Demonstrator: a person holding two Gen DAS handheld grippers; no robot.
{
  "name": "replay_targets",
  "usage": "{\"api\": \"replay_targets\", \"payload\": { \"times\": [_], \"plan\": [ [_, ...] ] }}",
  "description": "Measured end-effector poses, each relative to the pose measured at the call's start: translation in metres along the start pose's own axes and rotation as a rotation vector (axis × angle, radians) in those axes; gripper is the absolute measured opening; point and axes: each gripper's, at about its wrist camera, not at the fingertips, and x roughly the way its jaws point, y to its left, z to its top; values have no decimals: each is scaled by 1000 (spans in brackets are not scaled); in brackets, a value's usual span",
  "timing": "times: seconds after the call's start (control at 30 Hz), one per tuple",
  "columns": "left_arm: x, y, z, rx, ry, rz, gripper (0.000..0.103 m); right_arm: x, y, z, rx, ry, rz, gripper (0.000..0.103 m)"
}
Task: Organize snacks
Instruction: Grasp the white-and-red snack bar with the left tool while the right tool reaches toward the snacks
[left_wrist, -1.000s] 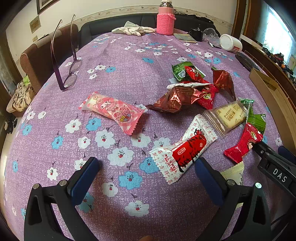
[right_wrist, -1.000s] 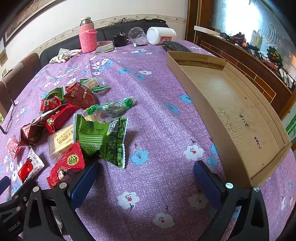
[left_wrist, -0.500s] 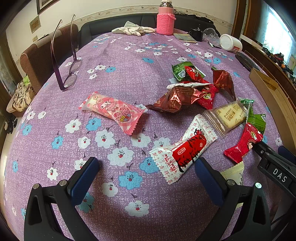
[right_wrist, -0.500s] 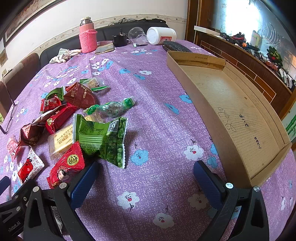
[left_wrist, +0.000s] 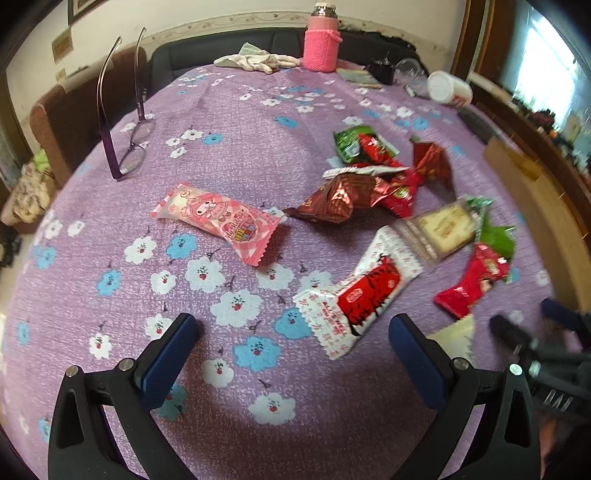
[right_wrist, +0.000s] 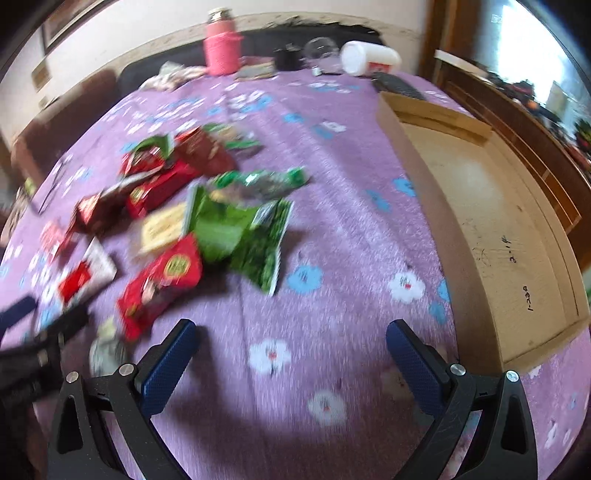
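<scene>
Several snack packets lie loose on the purple flowered tablecloth. A pink packet lies left of the pile, a white and red packet sits just ahead of my left gripper, which is open and holds nothing. A brown foil packet and a red packet lie further right. In the right wrist view a green packet and a red packet lie ahead and left of my open, empty right gripper. The cardboard tray stands empty on the right.
Purple glasses stand at the left of the table. At the far end are a pink flask, a white cloth, a white jar on its side and a dark remote. Chairs and a sofa ring the table.
The right gripper has swung, its view now blurred, and the snack pile sits further right and nearer in its view. The left gripper has barely shifted. Both stay open.
</scene>
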Motion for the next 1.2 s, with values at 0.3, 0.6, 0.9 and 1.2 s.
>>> {"api": "replay_targets", "payload": {
  "times": [0.3, 0.6, 0.9, 1.2],
  "plan": [
    [-47, 0, -1, 72, -64, -114, 103, -55, 9, -35, -128, -108, 199, 76],
    [-55, -14, 7, 255, -69, -56, 69, -72, 2, -39, -152, -145, 336, 58],
    [-19, -35, 21, 370, -13, -72, 69, -71, -14, -40, -115, -100, 405, 53],
    [5, -47, 16, 406, 35, -56, 26, -65, -12, -38, -105, -68, 414, 53]
  ]
}}
